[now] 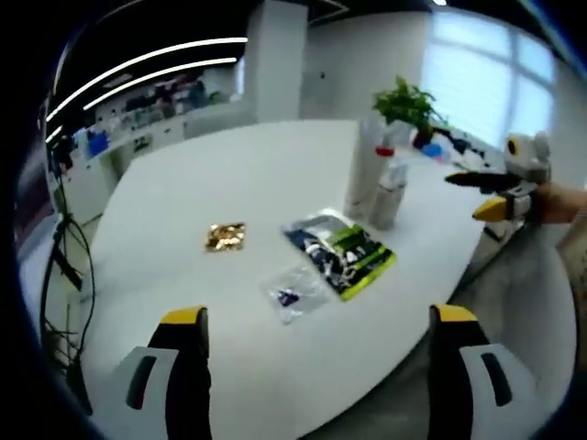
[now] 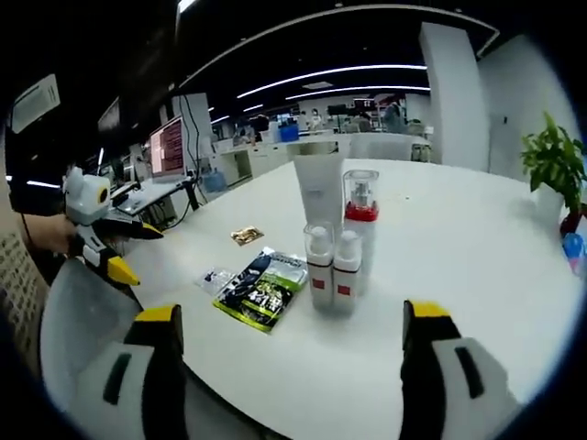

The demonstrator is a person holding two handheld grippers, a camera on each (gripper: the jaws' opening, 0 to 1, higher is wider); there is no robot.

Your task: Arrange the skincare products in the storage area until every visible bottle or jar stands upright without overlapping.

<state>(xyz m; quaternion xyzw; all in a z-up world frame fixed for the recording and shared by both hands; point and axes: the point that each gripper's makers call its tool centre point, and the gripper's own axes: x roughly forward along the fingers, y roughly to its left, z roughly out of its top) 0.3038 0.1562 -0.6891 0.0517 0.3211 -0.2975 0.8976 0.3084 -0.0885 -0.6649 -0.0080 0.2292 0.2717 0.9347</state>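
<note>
- Labels on the cluster of white skincare bottles (image 2: 335,252) too small to read. In the left gripper view the cluster (image 1: 374,183) is blurred and single bottles are hard to separate.
- Cluster stands upright on the white oval table (image 2: 459,238): tall white tube (image 2: 318,188) at the back, clear-capped bottle with red collar (image 2: 360,220) beside it, two short white pump bottles (image 2: 332,266) in front, touching side by side.
- Flat dark-and-green printed sachet (image 2: 261,289) lies just beside the bottles; small clear plastic bag (image 2: 213,278) and small gold foil packet (image 2: 246,236) lie farther off.
- Green potted plant (image 2: 555,170) cut off at the view edge.
- Left gripper (image 1: 316,316): jaws spread wide, empty, low over the near table edge.
- Right gripper (image 2: 289,316): jaws spread wide, empty, short of the bottles.
</note>
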